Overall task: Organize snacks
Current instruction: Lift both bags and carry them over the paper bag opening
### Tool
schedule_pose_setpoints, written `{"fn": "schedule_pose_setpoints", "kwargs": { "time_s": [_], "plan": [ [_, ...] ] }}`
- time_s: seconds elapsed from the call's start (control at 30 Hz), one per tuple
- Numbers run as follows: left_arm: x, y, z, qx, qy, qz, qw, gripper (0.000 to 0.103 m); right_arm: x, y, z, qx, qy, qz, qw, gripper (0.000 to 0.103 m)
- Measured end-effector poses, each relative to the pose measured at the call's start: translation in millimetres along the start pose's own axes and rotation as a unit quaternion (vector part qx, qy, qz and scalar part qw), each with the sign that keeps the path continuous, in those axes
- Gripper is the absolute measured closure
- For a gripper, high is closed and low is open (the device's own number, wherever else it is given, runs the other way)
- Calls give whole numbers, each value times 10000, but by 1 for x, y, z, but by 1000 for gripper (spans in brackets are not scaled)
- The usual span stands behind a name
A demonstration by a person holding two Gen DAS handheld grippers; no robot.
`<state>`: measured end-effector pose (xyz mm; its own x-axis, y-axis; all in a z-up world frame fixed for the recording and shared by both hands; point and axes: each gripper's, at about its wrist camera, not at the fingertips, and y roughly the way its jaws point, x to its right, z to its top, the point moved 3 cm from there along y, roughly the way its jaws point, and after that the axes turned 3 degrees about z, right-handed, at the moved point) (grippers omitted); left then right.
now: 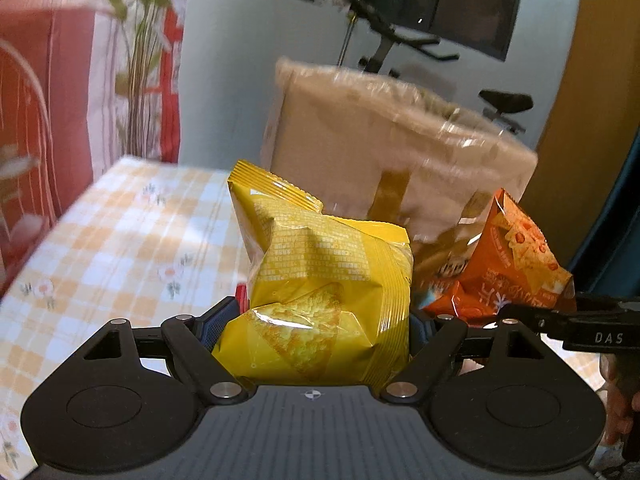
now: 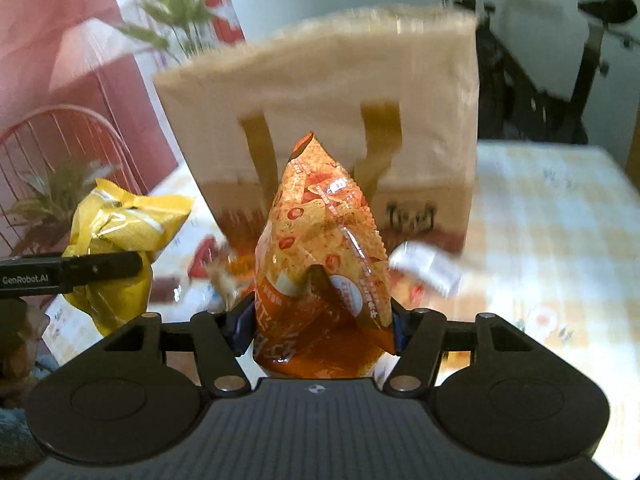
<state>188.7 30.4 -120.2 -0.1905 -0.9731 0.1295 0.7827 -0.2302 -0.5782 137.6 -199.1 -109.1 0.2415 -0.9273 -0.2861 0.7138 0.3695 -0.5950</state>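
The landmark here is the tan paper bag [image 2: 320, 120], which stands upright on the worktop [image 2: 560, 220], a surface covered in a yellow-and-white checked cloth with small flowers. Directly in front of the bag, the right tongs [image 2: 320, 328] are clamped on an orange snack packet [image 2: 324, 248], its blue pads pressing the lower part of the packet from both sides while the crimped top points up across the bag's dark-yellow handles. To the left of the bag and nearer the camera, the left tongs [image 1: 320, 320] grip a yellow snack packet [image 1: 320, 276], also by its lower half, with the top seal standing upright. Both packets are held clear of the cloth. A few small wrappers [image 2: 424, 264] lie on the worktop at the foot of the bag, blurred. Behind the bag stands an exercise bike [image 2: 560, 60], and left of it hangs a red and pink curtain [image 1: 48, 80].
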Motion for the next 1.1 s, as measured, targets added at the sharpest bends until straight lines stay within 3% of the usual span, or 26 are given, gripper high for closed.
{"fn": "schedule_pose_setpoints", "kwargs": {
  "time_s": [0.2, 0.43, 0.73, 0.9, 1.1],
  "plan": [
    [13, -16, 27, 457, 142, -91, 9988, 19, -1, -21, 21, 555, -306, 51, 9980, 41],
    [38, -28, 81, 1130, 473, -182, 9923, 19, 0, -50, 68, 1338, -498, 84, 9897, 41],
    [65, 0, 151, 1632, 515, -320, 9847, 19, 14, -54, 138, 2190, -626, -297, 9733, 41],
    [69, 35, 180, 1573, 273, -405, 9863, 19, 22, -24, 164, 2245, -756, -545, 9700, 41],
    [68, 76, 197, 1421, 270, -357, 9888, 19, 33, 15, 179, 1964, -716, -555, 9763, 41]
  ]
}}
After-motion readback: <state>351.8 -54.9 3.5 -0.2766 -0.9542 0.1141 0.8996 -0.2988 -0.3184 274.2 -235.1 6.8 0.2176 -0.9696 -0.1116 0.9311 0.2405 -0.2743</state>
